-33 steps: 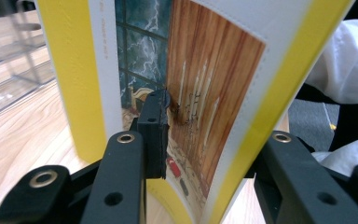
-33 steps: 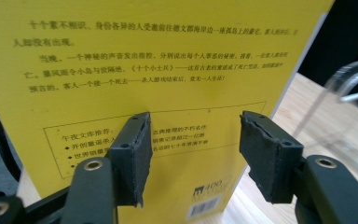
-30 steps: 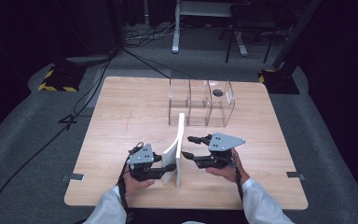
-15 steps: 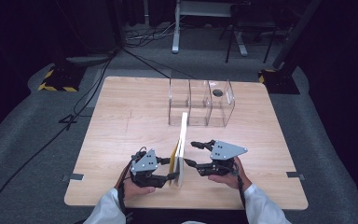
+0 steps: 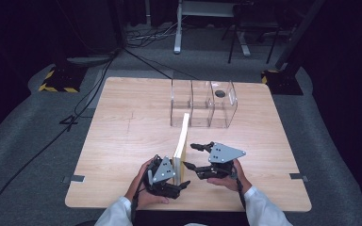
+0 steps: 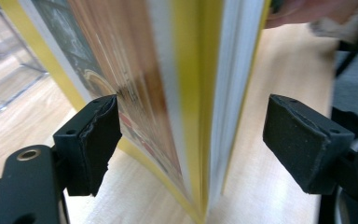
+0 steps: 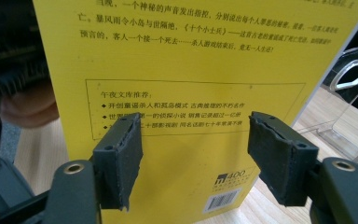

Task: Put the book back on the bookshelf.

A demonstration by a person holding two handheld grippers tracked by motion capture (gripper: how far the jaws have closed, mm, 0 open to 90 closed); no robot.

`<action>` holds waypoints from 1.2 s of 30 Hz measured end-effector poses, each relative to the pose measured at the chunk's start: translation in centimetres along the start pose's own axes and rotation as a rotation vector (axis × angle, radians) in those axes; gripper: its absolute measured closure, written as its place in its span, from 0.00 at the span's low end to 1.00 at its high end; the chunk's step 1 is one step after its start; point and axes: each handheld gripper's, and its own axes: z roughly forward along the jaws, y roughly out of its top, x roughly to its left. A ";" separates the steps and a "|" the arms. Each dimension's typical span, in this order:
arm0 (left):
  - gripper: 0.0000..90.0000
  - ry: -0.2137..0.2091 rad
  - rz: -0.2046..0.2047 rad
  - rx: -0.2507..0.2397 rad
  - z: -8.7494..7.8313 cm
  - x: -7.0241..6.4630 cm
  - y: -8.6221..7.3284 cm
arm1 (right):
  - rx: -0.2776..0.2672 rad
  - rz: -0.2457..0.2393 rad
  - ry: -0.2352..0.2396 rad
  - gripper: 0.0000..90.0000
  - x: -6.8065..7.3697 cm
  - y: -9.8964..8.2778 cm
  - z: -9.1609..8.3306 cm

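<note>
A yellow paperback book [image 5: 181,141] stands upright on its edge on the wooden table [image 5: 122,141], running from me toward the far side. My left gripper [image 5: 179,178] straddles its near end. In the left gripper view the book [image 6: 186,93] is between the pads; one pad [image 6: 95,140] is close to the front cover and the other [image 6: 303,140] stands well off. These jaws have just been opening. My right gripper [image 5: 189,155] faces the back cover [image 7: 191,56] from the right, its jaws [image 7: 193,154] apart with nothing gripped; they have also just been opening.
A clear plastic organizer [image 5: 202,103] with three compartments stands beyond the book, with a dark round piece [image 5: 220,93] in its right compartment. It also appears as the clear box [image 7: 349,102] to the right of the book. Dark floor surrounds the table.
My left gripper has slid toward me and to the right along the book, and its jaws have opened off the book. The right gripper has stayed about where it was.
</note>
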 end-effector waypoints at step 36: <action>0.83 -0.232 0.007 -0.087 -4.7 3.8 -3.3 | 0.054 0.091 0.161 0.33 -3.5 -2.3 -0.3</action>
